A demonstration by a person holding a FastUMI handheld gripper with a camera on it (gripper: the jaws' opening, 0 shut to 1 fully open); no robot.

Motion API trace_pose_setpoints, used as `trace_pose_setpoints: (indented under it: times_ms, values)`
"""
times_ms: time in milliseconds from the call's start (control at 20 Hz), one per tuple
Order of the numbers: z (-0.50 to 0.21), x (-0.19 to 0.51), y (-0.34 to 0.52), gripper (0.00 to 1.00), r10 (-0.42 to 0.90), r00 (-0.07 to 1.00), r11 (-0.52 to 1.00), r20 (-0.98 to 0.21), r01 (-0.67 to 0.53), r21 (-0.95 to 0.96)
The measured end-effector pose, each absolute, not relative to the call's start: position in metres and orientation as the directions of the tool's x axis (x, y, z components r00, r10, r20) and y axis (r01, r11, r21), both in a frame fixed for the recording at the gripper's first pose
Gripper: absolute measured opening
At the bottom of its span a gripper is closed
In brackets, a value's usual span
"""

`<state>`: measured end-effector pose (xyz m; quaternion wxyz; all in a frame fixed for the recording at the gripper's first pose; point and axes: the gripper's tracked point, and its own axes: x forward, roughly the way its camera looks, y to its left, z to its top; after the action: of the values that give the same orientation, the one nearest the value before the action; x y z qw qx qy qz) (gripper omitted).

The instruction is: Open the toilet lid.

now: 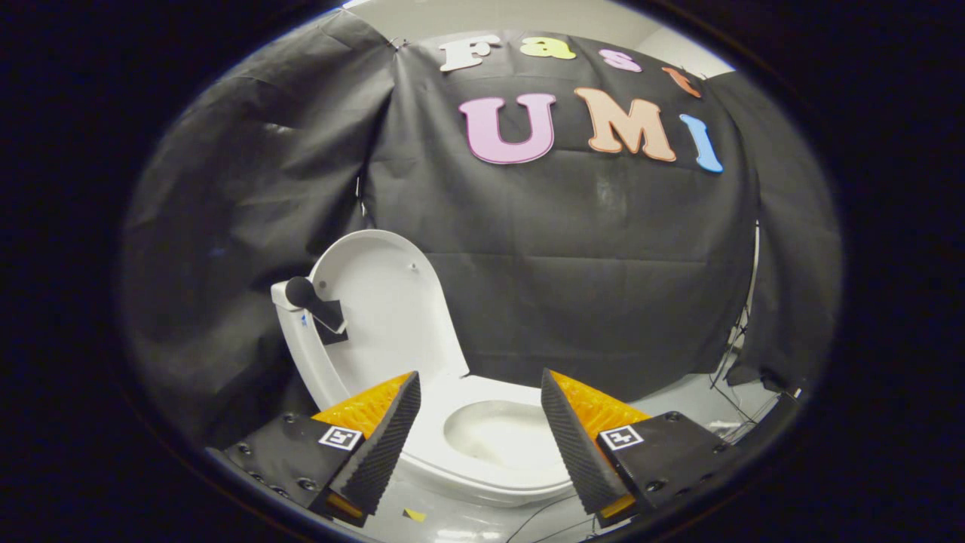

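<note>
Porcelain of a white toilet (460, 460) is seen just beyond the gripper (479, 411), whose two fingers are spread wide apart with nothing held between them. The open bowl (494, 434) is framed in the gap between the fingertips, with the seat ring (433, 445) lying flat around it. From the bowl, the toilet lid (388, 309) is found at about 10 o'clock: it is raised and stands nearly upright, its pale inner face turned towards the fingers, and it is leaned back against the black cloth wall (588, 279) that is hung behind the toilet. No contact between the fingers and the lid is shown; the lid is set well beyond the left finger (381, 434), while the right finger (577, 445) is placed at 3 o'clock from the bowl. At 9 o'clock from the lid's centre, a small dark knob-like fitting (313, 302) is fixed to the lid's outer edge, with a dark square patch just below it; its exact nature cannot be told. A light grey floor (482, 520) is seen at 6 o'clock from the bowl, with a small yellow scrap (414, 515) lying on it just beside the left finger. Thin dark cables (727, 377) are seen at 3 o'clock from the bowl, trailed down by the cloth's edge to the floor.
</note>
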<state>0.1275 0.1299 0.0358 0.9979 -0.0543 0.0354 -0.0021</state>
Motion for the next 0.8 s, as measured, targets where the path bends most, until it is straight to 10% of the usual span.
trace_pose_setpoints:
  times_ms: [800]
  values:
    - [0.0374, 0.1248, 0.1221, 0.98, -0.02, 0.998, 0.994, -0.065, 0.014, -0.105]
